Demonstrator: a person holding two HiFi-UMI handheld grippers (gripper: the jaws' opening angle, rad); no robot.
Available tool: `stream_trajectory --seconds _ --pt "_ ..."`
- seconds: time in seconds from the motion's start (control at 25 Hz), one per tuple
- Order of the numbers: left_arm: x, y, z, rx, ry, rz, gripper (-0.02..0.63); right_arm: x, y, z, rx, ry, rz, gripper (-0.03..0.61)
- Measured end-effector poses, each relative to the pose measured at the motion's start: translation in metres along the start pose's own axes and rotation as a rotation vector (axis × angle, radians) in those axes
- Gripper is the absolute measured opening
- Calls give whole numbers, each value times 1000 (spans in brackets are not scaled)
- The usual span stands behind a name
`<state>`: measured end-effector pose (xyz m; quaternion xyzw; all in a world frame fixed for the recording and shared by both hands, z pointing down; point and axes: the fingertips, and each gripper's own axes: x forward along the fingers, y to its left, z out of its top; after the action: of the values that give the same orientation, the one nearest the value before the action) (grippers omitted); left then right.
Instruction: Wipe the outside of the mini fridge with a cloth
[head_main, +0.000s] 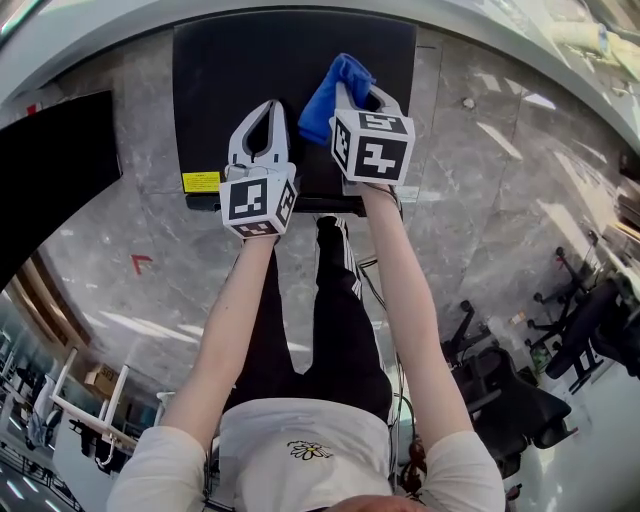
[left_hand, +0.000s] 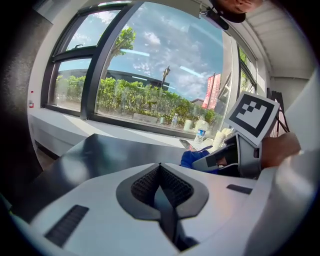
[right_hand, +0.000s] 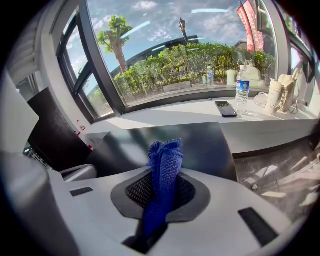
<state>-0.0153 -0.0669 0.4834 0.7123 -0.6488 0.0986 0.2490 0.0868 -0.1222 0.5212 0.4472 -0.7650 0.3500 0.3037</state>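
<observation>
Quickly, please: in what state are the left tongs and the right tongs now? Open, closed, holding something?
Left tongs: closed, nothing between them.
Right tongs: closed on the blue cloth.

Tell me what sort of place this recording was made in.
Probably an office or similar workspace beside a large window: swivel chairs stand on a polished stone floor, and a water bottle and a phone sit on the long window ledge.
</observation>
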Motion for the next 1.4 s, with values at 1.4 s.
stream_trajectory --seconds 1.4 --pt "5 -40 6 27 -15 -60 5 -79 -108 4 91 -80 -220 61"
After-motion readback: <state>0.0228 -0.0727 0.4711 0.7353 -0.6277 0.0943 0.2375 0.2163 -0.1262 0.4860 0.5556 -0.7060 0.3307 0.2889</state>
